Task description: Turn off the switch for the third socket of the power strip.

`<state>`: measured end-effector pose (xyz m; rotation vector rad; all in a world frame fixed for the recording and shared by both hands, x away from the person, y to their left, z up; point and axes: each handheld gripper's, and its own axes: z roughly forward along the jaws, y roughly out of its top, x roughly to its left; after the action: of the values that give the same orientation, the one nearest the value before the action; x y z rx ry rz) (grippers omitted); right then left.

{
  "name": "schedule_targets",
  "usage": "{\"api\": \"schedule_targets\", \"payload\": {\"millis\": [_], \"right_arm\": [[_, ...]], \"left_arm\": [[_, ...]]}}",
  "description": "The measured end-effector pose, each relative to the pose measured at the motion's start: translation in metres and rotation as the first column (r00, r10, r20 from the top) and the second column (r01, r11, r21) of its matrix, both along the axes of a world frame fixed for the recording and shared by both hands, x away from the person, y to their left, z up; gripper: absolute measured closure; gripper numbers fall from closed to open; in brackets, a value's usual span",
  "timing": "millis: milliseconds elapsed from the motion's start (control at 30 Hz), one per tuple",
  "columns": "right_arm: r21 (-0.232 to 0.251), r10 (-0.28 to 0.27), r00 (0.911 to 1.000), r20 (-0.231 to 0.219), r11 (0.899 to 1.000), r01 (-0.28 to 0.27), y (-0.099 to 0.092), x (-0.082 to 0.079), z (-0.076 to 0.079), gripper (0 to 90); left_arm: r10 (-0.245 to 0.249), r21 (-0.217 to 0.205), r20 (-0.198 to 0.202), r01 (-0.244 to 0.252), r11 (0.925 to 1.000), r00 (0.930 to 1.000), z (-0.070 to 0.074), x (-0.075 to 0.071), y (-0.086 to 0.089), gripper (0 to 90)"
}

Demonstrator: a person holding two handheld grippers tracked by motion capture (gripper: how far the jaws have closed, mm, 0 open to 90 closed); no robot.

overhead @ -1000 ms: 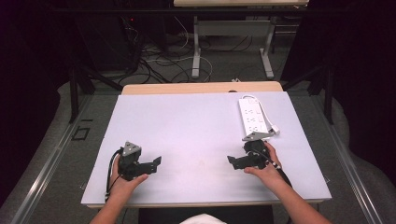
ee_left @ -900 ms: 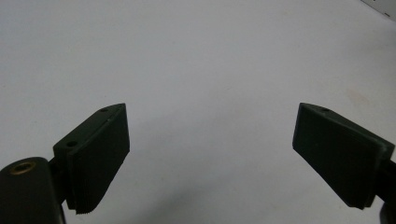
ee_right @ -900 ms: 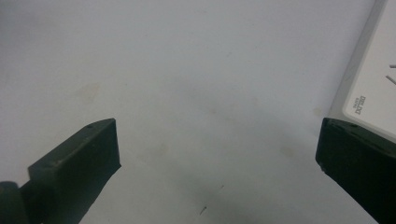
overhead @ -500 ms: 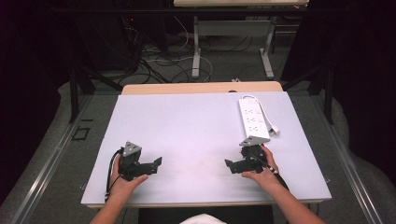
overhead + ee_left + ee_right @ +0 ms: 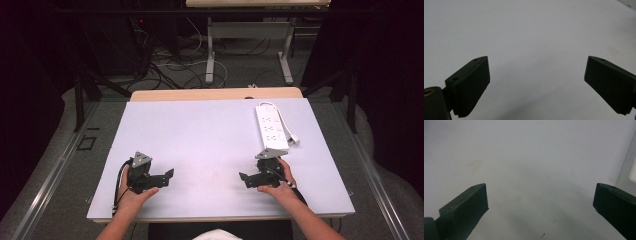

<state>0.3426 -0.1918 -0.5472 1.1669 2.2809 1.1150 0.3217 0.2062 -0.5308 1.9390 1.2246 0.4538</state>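
My left gripper [image 5: 167, 176] rests low over the white tabletop [image 5: 210, 140] at the front left, held in a hand, jaws pointing right toward the middle. In the left gripper view its jaws stand wide apart with bare table between them, so the left gripper [image 5: 536, 85] is open. My right gripper [image 5: 245, 179] sits at the front right, jaws pointing left. It too is open, and the right gripper [image 5: 540, 210] has nothing between its jaws. A white power strip [image 5: 271, 126] lies flat just beyond the right gripper, with its cord [image 5: 287, 125] looped alongside.
A wooden strip [image 5: 215, 94] edges the far side of the table. Beyond it, cables lie on the floor [image 5: 190, 60] between desk legs. The edge of the power strip [image 5: 632, 170] shows pale at the right of the right gripper view.
The right gripper has moved a little toward the front edge and leftward, away from the power strip. The left gripper has stayed almost still.
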Motion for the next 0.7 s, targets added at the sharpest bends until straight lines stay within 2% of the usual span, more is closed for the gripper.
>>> {"api": "schedule_targets", "payload": {"millis": [400,700], "right_arm": [[0.002,-0.016,0.9998,-0.007,1.000,0.016,-0.0023,0.0013,-0.0017,0.0],[0.006,-0.016,0.9998,-0.011,1.000,0.016,-0.0024,0.0020,-0.0028,0.0]], "left_arm": [[0.005,-0.003,0.008,-0.005,1.0000,1.0000,-0.0014,0.0007,-0.0014,4.2],[0.003,-0.007,-0.001,-0.003,1.0000,1.0000,-0.0013,0.0004,-0.0020,3.0]]}}
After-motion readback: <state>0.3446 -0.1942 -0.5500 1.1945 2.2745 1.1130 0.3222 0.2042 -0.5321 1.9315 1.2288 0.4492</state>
